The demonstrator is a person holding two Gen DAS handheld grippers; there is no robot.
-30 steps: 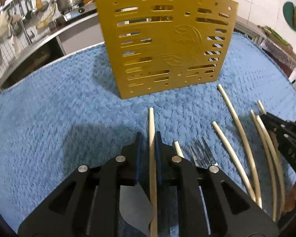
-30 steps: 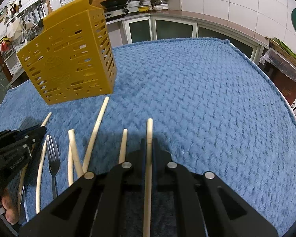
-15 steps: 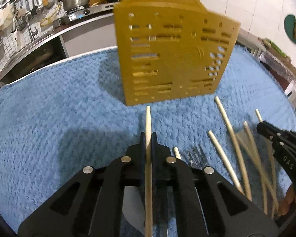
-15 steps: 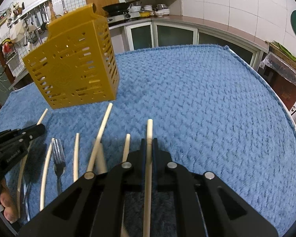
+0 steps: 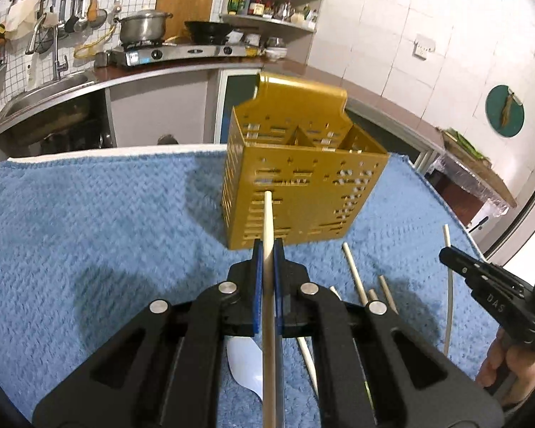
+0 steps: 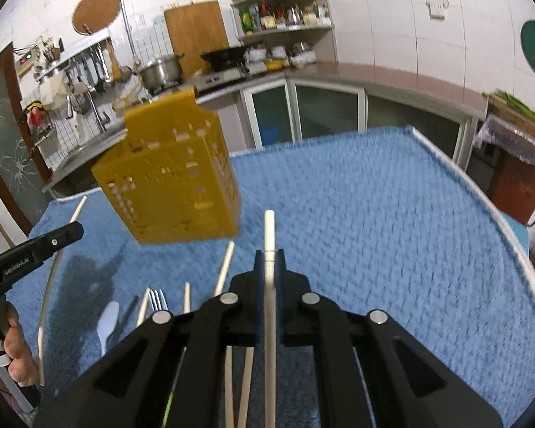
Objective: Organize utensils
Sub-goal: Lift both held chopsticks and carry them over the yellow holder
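A gold slotted utensil holder (image 5: 303, 178) stands upright on the blue towel (image 5: 89, 221); it also shows in the right wrist view (image 6: 174, 185). My left gripper (image 5: 266, 249) is shut on a pale chopstick (image 5: 268, 221), held above the towel in front of the holder. My right gripper (image 6: 269, 260) is shut on another pale chopstick (image 6: 269, 235), held above the towel to the holder's right. Several loose chopsticks (image 5: 355, 273), a fork (image 6: 157, 299) and a white spoon (image 6: 107, 321) lie on the towel below.
The towel's right edge (image 6: 481, 192) drops off near a door. A kitchen counter with a stove and pot (image 5: 142, 28) runs behind the table. The right gripper shows at the right of the left wrist view (image 5: 481, 285).
Both grippers have risen from the towel, each lifting its chopstick. The holder now looks smaller and lower, with its open top visible in the left wrist view.
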